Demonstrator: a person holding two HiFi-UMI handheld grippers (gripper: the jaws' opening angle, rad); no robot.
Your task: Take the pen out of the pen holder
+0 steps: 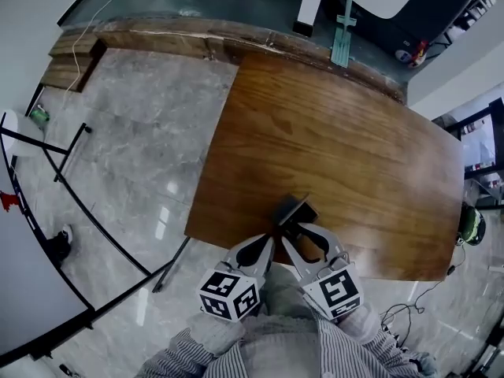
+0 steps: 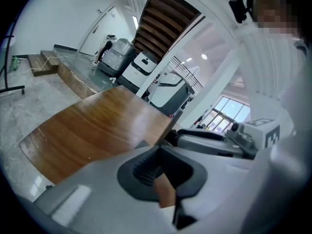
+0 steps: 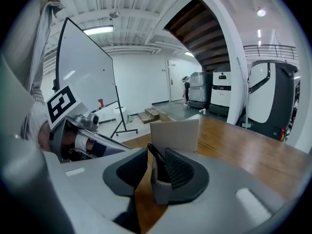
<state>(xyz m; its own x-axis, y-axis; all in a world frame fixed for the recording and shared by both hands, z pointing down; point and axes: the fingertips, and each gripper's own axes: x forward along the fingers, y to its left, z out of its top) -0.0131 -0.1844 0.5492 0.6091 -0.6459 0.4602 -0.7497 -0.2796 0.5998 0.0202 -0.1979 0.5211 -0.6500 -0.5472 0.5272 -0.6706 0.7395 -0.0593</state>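
A dark square pen holder stands near the front edge of the wooden table. In the right gripper view it shows as a grey holder with a black pen leaning inside. My right gripper is open with the holder's near corner between its jaws; the left pad stands clear of the holder. My left gripper sits just left of the holder, its tips together with nothing held. The right gripper's body shows beside it.
The table's front edge runs right under both grippers, with grey tiled floor to the left. A black stand frame and a whiteboard are on that side. A wooden step and white machines lie beyond the table.
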